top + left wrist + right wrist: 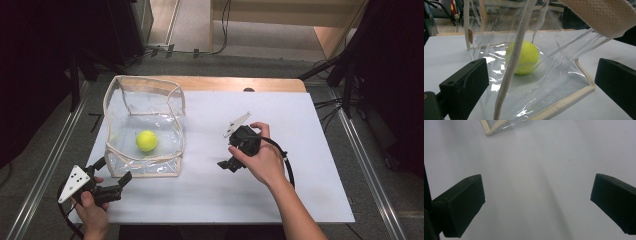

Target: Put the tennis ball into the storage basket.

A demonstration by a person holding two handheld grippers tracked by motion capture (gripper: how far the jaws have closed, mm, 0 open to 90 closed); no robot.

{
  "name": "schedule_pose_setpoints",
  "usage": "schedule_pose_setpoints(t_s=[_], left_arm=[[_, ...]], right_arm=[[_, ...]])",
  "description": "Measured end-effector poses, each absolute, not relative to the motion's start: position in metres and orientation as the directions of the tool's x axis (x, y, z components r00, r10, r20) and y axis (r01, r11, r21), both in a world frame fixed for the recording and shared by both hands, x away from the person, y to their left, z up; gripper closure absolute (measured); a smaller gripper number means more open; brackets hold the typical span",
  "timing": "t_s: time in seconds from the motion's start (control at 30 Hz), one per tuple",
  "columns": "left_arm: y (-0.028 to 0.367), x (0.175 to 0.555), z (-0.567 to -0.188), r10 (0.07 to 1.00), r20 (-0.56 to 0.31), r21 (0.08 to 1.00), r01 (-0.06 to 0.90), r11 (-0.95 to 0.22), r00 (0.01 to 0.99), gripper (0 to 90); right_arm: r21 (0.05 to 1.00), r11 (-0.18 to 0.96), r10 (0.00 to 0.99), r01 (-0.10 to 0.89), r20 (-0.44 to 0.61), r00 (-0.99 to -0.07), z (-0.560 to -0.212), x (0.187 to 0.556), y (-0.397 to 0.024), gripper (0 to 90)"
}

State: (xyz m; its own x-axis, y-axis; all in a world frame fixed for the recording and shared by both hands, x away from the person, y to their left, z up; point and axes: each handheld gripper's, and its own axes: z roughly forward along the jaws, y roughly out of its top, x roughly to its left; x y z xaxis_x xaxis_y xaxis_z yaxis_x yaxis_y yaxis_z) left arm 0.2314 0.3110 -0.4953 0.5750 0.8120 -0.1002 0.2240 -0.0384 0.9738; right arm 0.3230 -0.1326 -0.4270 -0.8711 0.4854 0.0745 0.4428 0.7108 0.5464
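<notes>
I have the left claw [114, 172] down at the near left corner of the tabletop [300, 150], jaws spread wide and gripping nothing. It points at the near corner of the clear bag [143, 95], which stands open on the left side of the white sheet. In the left gripper view the bag's cream-edged corner [564, 102] lies between my two jaws, and I cannot tell whether either jaw touches it. A cream strap [515, 57] runs up through the middle of that view in front of the ball [524, 58].

The ball [147, 140] sits inside the bag on its clear floor, towards the near wall, yellow-green and resting free.

My right claw [227, 164] is out over the middle of the sheet, well apart from the bag, tipped down towards the surface. In the right gripper view its jaws stand wide apart over bare white sheet, with a corner of the bag [489, 130] at the top edge.
</notes>
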Motion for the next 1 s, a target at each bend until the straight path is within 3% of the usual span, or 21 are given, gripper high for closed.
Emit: schedule_pose_setpoints(t_s=[1.0], left_arm=[[0.311, 0.231, -0.496, 0.816, -0.097, 0.973, 0.225, -0.042, 0.570, 0.0]], right_arm=[[0.659, 0.540, 0.611, 0.524, 0.121, -0.782, -0.452, 0.286, -0.214, 0.0]])
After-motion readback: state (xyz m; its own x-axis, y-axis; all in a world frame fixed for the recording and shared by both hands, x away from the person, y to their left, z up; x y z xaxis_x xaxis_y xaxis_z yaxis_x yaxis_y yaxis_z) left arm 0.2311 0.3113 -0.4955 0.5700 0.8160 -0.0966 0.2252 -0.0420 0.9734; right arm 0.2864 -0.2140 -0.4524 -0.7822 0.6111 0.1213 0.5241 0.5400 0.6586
